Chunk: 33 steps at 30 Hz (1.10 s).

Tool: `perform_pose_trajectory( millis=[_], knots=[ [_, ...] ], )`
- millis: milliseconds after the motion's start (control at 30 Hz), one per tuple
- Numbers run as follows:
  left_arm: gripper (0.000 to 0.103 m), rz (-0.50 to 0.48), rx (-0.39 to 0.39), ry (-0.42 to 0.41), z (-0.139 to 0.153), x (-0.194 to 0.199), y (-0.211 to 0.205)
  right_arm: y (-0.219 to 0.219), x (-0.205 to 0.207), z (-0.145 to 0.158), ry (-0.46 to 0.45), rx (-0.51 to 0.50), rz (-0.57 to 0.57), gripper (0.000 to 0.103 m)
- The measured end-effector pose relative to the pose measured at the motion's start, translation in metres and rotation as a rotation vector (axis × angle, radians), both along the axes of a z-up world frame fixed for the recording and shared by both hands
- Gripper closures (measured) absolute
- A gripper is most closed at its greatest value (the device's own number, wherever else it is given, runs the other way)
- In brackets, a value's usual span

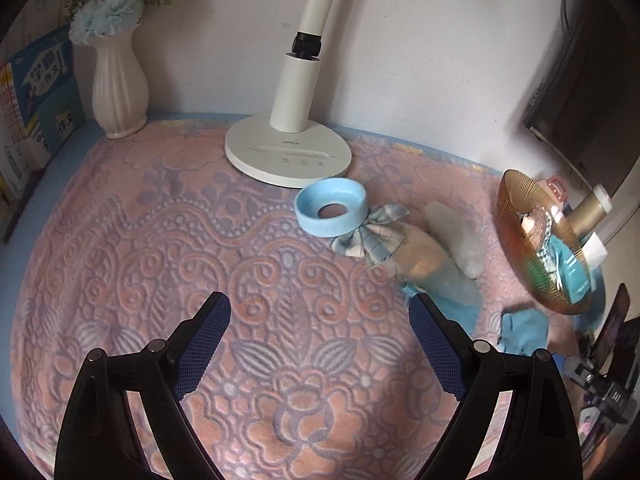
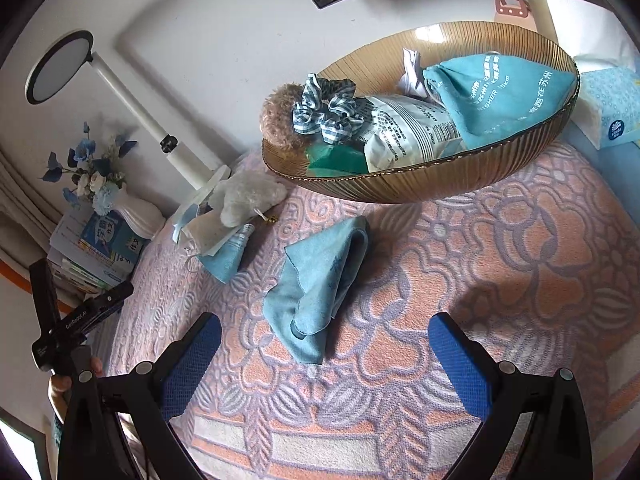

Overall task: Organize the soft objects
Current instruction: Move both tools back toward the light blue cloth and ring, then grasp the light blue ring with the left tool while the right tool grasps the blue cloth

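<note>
Both grippers, left and right, hover with jaws apart, empty. Teal cloth lies mid-worktop, just before the bowl. Risk: jaws snag the plush cover beneath, or nudge the overfull bowl.

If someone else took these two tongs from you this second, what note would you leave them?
Left tongs: open, empty, over the pink blanket.
Right tongs: open, empty, just short of the folded teal cloth.
Done: the amber bowl already holds a checked scrunchie, a brown plush, a teal drawstring bag and a printed packet.
Left: the teal cloth, plus the pile near the lamp base: a white plush, a plaid bow and another teal cloth. The blue ring looks hard; probably leave it.
</note>
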<state>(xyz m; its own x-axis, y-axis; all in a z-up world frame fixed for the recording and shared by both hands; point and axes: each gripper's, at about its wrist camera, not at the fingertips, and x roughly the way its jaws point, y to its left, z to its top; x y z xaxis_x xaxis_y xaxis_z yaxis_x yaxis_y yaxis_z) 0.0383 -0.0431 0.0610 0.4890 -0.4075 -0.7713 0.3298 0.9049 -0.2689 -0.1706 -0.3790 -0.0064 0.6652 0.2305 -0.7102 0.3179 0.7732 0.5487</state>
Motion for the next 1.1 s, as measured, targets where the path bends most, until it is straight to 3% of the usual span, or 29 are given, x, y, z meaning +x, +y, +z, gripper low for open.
perform_pose_trajectory(
  millis=[133,267,433,533,567,600,633,667,800,867,1100],
  knots=[
    [0.013,0.001,-0.023,0.065,-0.016,0.045,-0.015,0.002,0.006,0.007,0.023,0.022,0.021,0.000],
    [0.013,-0.015,-0.047,0.102,-0.034,0.067,-0.028,0.015,0.028,0.004,0.095,-0.054,0.069,0.000],
    [0.013,-0.019,-0.003,0.095,-0.048,0.082,-0.042,0.026,0.059,-0.008,0.169,-0.200,0.074,0.000],
    [0.014,-0.017,-0.011,0.095,-0.053,0.089,-0.047,0.033,0.069,-0.012,0.161,-0.253,0.071,0.001],
    [0.014,-0.023,-0.024,0.101,-0.054,0.091,-0.048,0.036,0.071,-0.012,0.156,-0.271,0.074,0.010],
    [0.020,-0.033,-0.033,0.105,-0.055,0.092,-0.050,0.040,0.073,-0.011,0.152,-0.293,0.081,0.027],
    [0.032,-0.043,-0.037,0.105,-0.056,0.092,-0.052,0.044,0.074,-0.009,0.148,-0.325,0.089,0.035],
    [0.036,-0.050,-0.040,0.099,-0.057,0.093,-0.052,0.049,0.076,-0.009,0.149,-0.358,0.093,0.046],
    [0.040,-0.029,-0.091,0.079,-0.049,0.087,-0.042,0.053,0.073,-0.006,0.124,-0.391,0.099,0.076],
    [0.040,-0.024,-0.100,0.054,-0.040,0.080,-0.035,0.051,0.069,-0.001,0.103,-0.388,0.095,0.083],
    [0.040,-0.061,-0.157,-0.044,0.017,0.053,-0.022,0.055,0.050,0.031,0.004,-0.382,0.096,0.084]
  ],
)
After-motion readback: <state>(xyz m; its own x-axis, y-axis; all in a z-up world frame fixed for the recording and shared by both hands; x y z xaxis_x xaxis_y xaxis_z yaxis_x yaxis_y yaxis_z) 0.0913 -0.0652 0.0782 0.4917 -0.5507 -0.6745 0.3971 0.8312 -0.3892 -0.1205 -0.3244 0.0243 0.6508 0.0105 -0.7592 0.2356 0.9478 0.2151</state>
